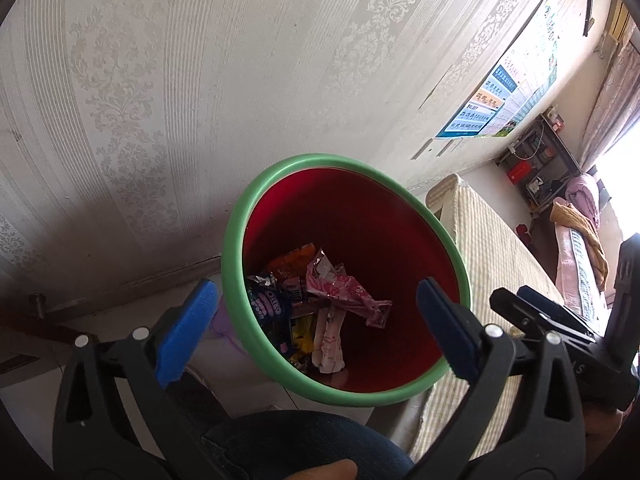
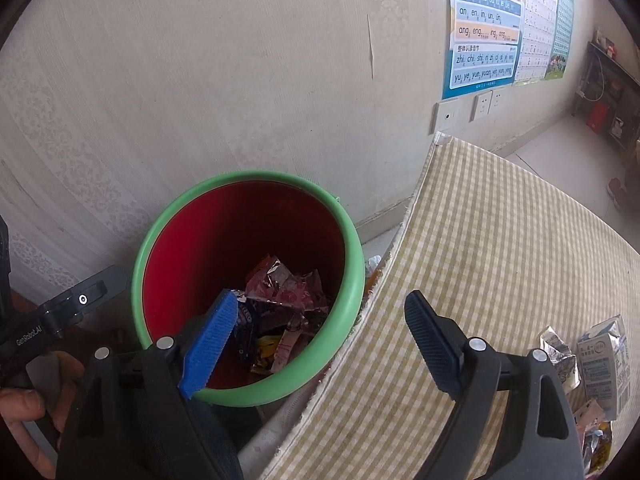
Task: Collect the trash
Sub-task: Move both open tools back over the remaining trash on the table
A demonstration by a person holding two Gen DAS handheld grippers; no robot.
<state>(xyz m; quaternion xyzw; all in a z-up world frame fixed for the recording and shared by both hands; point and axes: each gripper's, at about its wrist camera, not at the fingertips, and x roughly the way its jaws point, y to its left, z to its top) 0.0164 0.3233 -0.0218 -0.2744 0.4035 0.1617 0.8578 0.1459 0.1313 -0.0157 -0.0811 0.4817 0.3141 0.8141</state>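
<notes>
Wrappers (image 1: 320, 304) in red bin (image 1: 236, 240), both jaws spread empty, milk carton (image 2: 604, 364) only in right view

One bin (image 1: 240, 264), red inside with a green rim. Wrappers in it: at least five told apart, namely one orange (image 1: 290, 260), two pink (image 1: 352, 296), one blue (image 1: 268, 304) and one yellow (image 1: 302, 330); the heap overlaps, so an exact total cannot be read. One checked mat (image 2: 500, 264). On it: one carton (image 2: 604, 360), one crumpled foil wrapper (image 2: 556, 350) and a small heap of wrappers (image 2: 596, 432), uncounted. Two grippers: left (image 1: 316, 328), right (image 2: 320, 344). Wall: three posters (image 2: 486, 28), three socket plates (image 2: 482, 106).
</notes>
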